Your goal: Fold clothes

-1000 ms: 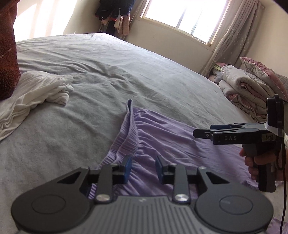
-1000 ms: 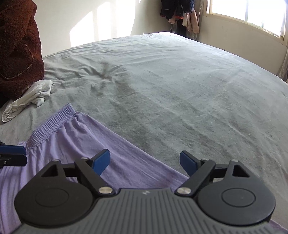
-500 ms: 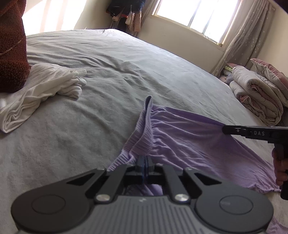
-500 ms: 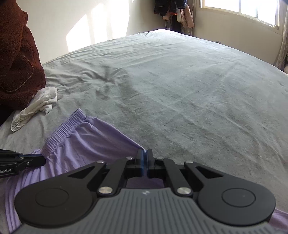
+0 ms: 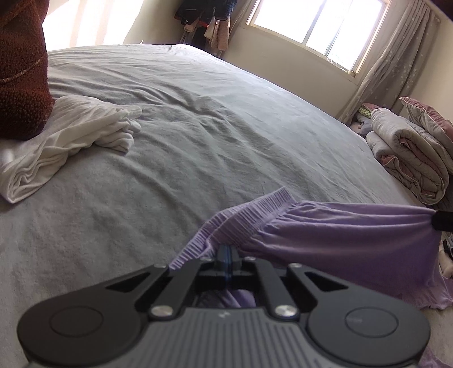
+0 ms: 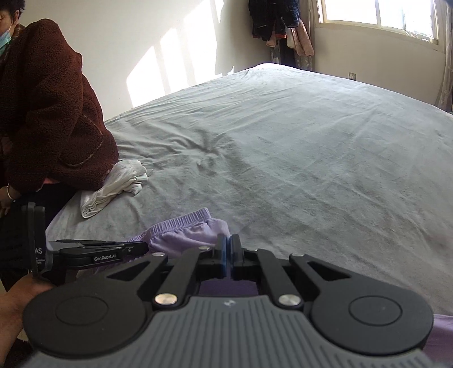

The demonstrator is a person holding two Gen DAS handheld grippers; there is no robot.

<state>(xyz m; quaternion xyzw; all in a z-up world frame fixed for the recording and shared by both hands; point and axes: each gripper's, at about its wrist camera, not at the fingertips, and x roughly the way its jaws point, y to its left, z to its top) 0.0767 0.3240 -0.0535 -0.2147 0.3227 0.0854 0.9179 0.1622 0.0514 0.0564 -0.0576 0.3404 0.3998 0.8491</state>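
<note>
A purple garment [image 5: 339,235] with a ribbed elastic waistband hangs stretched between my two grippers, lifted off the grey bed [image 5: 198,136]. My left gripper [image 5: 226,253] is shut on its waistband end. My right gripper [image 6: 228,249] is shut on the other end of the purple garment [image 6: 187,232]; its tip shows at the right edge of the left wrist view [image 5: 443,220]. The left gripper [image 6: 141,247] shows from the side in the right wrist view. The garment's lower part droops out of sight behind the gripper bodies.
A crumpled white garment [image 5: 65,147] lies on the bed at the left, also in the right wrist view [image 6: 113,189]. A person in a dark red fleece [image 6: 48,113] stands beside it. Folded quilts [image 5: 410,153] are stacked at the right. A window [image 5: 320,25] is behind.
Both grippers closed on the purple garment, then lifted it off the bed. It now hangs taut between them, and the waistband has risen and turned sideways.
</note>
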